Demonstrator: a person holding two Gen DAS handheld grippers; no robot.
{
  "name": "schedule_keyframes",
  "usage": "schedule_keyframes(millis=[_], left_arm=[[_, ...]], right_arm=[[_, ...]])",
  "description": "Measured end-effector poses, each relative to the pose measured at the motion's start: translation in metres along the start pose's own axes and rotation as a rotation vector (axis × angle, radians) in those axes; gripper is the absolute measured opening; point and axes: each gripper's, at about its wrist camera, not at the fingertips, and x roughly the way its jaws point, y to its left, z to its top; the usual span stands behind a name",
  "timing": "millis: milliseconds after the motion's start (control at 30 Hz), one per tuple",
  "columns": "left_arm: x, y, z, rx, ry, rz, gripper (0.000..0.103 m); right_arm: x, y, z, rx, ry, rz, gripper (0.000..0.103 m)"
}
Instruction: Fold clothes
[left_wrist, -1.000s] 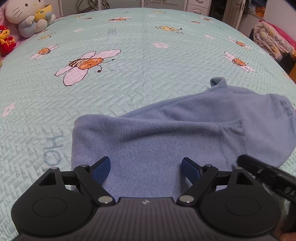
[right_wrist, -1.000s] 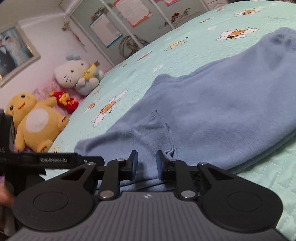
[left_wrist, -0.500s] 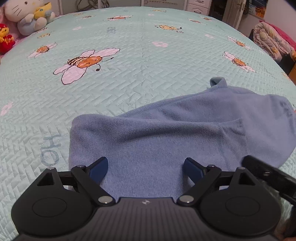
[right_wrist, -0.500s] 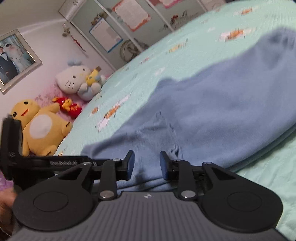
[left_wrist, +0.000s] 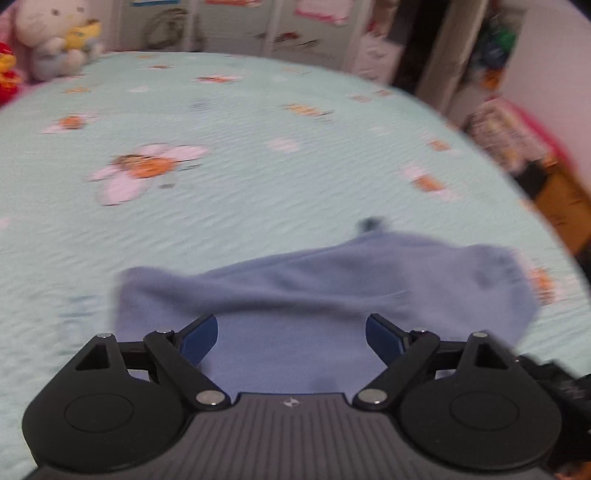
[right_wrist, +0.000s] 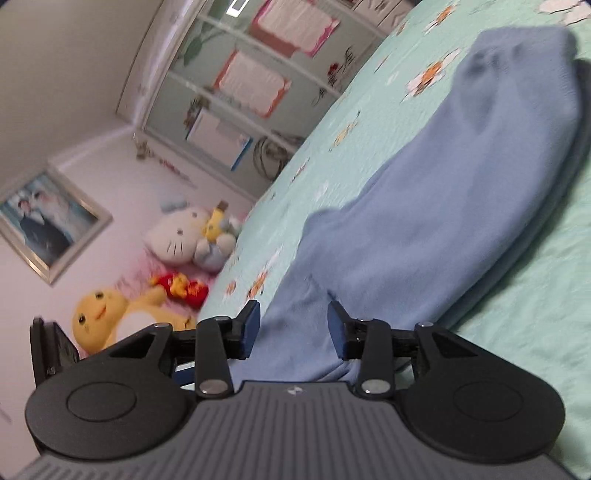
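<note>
A folded blue fleece garment (left_wrist: 325, 280) lies on the mint green bedspread (left_wrist: 221, 192). In the left wrist view my left gripper (left_wrist: 291, 336) hovers over the garment's near edge, wide open, with nothing between its fingers. In the right wrist view the same garment (right_wrist: 443, 192) stretches away up and to the right. My right gripper (right_wrist: 293, 325) is open, its blue pads astride the garment's near corner without pinching it. The left gripper's black body (right_wrist: 55, 347) shows at the lower left of that view. Both views are motion-blurred.
Plush toys sit at the head of the bed: a white cat doll (right_wrist: 184, 236), a yellow doll (right_wrist: 99, 317) and a red one (right_wrist: 181, 288). A wardrobe with glass doors (right_wrist: 240, 96) stands beyond. Bundled bedding (left_wrist: 509, 133) lies off the bed's right side.
Both grippers have pulled back and risen, so the garment looks smaller and lower. The right gripper's jaws have widened from nearly closed on the cloth to open. The left stayed open.
</note>
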Motion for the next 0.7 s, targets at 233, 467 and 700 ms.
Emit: schedule_keyframes(millis=[233,467,700], left_arm=[[0.066,-0.037,0.001,0.059,0.117,-0.098,0.079],[0.071,-0.042,-0.003,0.076,0.112,-0.056,0.079],[0.078,-0.048,0.0,0.085,0.128,-0.045,0.079]], right_arm=[[-0.035,-0.023,0.015,0.071,-0.066,-0.099,0.045],[-0.087,-0.045,0.042,0.106,-0.243,-0.266,0.057],[-0.076,-0.083,0.066,0.225,-0.262,-0.32,0.058]])
